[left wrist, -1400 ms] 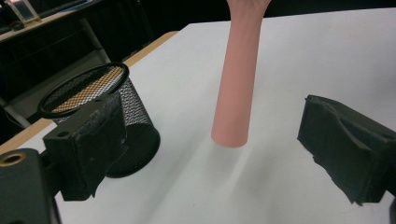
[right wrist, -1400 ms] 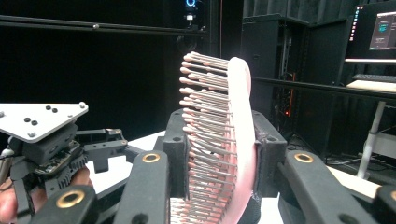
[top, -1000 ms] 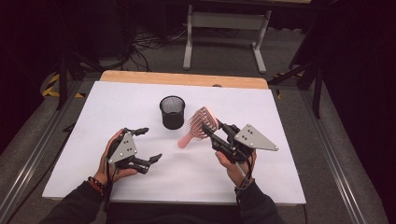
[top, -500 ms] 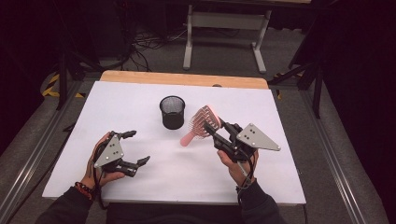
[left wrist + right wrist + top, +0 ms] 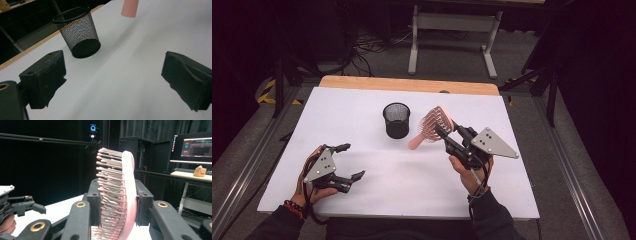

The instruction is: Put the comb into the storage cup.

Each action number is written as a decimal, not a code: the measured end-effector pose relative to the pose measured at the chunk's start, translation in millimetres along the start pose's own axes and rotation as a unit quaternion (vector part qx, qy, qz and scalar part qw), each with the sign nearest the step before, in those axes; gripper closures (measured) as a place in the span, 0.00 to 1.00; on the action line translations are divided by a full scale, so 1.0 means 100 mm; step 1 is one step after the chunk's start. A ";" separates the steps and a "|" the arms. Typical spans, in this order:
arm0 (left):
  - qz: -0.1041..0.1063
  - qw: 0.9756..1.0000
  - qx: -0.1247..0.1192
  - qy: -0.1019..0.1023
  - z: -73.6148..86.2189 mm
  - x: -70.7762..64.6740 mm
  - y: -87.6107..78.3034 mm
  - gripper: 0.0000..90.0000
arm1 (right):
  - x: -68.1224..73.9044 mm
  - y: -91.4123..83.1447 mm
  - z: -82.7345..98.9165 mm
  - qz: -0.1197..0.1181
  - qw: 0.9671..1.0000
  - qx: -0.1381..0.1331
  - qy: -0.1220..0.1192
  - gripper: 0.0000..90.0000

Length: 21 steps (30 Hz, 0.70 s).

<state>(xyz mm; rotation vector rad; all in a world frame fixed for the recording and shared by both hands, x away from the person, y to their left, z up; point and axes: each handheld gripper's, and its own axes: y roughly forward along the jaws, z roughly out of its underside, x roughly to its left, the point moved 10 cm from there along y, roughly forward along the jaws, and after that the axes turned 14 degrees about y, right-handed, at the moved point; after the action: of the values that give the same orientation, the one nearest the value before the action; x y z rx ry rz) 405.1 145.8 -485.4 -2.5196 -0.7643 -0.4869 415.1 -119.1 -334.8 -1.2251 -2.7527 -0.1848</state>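
While the right gripper point(image 5: 446, 134) clamps the pink hairbrush point(image 5: 432, 125) aloft beside the mesh cup point(image 5: 396, 120), tip its handle down over the rim, left gripper point(image 5: 346, 161) wide apart, empty, low over the worktop point(image 5: 412, 175).

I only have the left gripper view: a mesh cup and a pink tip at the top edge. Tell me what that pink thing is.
Observer: It is the handle end of a pink hairbrush, seen whole in the high view.
Operator: Report who has it.
Observer: The right gripper is shut on the brush head, one jaw on the bristles, one on the back.
Operator: Say whether it rests on the table.
Observer: No, the brush is held in the air, handle slanting down toward the black mesh cup, which stands upright beside it.
Operator: Give my own jaws.
Observer: The left gripper is open with nothing between the jaws, low over the white table.
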 end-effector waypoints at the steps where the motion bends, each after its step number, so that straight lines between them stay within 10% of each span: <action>1: 0.000 1.000 -0.001 -0.002 0.00 -0.01 0.00 0.07 | 0.00 0.00 -0.01 0.000 1.000 -0.002 0.002 0.72; 21: 0.003 1.000 0.006 -0.021 0.13 -0.03 -0.13 0.07 | 0.02 0.16 -0.33 -0.003 1.000 -0.014 -0.018 0.72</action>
<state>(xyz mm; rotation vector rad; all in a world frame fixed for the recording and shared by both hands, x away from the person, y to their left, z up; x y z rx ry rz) 398.0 160.8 -493.9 -2.5283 -0.7733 -0.4271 427.9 -112.4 -301.3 -1.2403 -2.7934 -0.2047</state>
